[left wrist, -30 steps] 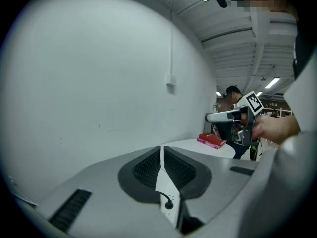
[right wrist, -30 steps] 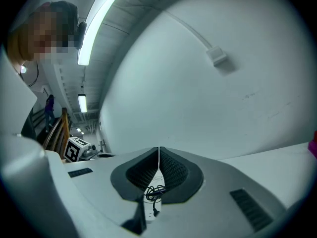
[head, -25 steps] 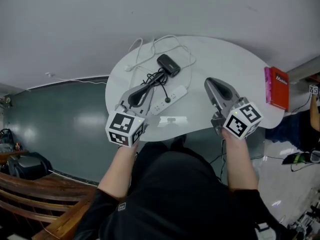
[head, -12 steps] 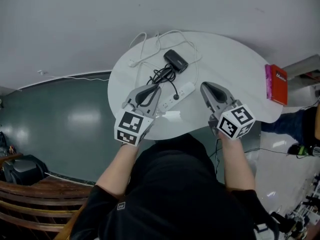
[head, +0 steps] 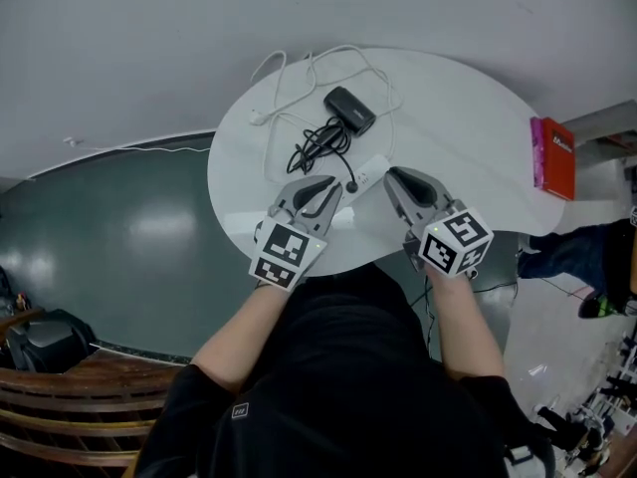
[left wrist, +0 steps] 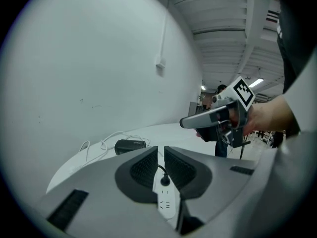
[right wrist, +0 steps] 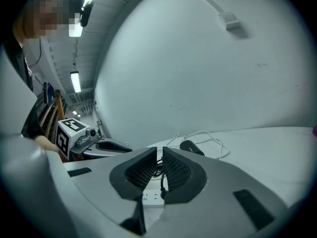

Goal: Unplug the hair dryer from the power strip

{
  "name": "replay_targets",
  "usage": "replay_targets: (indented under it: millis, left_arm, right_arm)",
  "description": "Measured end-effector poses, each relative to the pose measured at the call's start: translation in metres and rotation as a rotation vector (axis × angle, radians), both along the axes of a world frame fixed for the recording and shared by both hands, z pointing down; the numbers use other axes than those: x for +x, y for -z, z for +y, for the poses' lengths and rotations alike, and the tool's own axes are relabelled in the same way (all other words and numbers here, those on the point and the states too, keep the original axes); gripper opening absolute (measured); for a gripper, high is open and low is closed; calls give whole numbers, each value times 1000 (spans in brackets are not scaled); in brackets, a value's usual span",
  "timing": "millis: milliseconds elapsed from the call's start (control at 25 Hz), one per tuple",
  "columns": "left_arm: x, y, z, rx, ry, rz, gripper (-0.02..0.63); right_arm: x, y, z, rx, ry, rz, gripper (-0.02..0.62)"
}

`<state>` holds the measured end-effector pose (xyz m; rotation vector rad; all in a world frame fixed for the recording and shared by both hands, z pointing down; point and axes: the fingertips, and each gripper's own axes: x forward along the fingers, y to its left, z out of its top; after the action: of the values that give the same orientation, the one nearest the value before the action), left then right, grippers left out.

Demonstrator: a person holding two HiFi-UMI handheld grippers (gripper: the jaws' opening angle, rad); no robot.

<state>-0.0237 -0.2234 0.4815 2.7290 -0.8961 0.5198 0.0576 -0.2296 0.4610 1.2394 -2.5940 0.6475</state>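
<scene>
Head view: we hold the left gripper point(head: 323, 189) and the right gripper point(head: 395, 179) low over the near part of the white table point(head: 468, 127). The power strip point(head: 366, 172) lies between their tips. The hair dryer point(head: 349, 111) rests farther back on the table, with its black cord point(head: 317, 147) bundled between it and the strip. The plug point(head: 350, 186) is seated in a socket of the strip.

In the left gripper view the jaws stand almost together with nothing between them, and the strip and plug show just beyond the narrow slit. In the right gripper view the jaws are likewise drawn together and empty, with the strip below and ahead.

We judge the step in hand to be the approach: nothing is grasped and the plug is still in. As we read it, the next move calls for one gripper to open and clamp on the plug. The other would press the strip down, and the plug would then be pulled straight out of the socket.
</scene>
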Motion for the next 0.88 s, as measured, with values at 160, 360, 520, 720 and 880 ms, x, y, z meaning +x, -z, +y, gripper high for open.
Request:
replay_targets:
  millis: [160, 360, 520, 720, 880]
  left_arm:
    - [1, -26, 0, -29, 1, -20, 32]
    - [7, -60, 5, -55, -25, -58, 103]
    - [13, -83, 9, -76, -40, -77, 111]
    - [22, -104, 10, -90, -54, -89, 129]
    - [27, -122, 11, -101, -76, -118, 130]
  right_arm:
    - [-3, -18, -1, -35, 27, 7, 38]
    - [-6, -36, 0, -51, 57, 7, 38]
    - [-9, -52, 0, -65, 76, 13, 38]
    - [-14, -68, 0, -77, 84, 20, 88]
    - [-21, -78, 2, -99, 112, 21, 117]
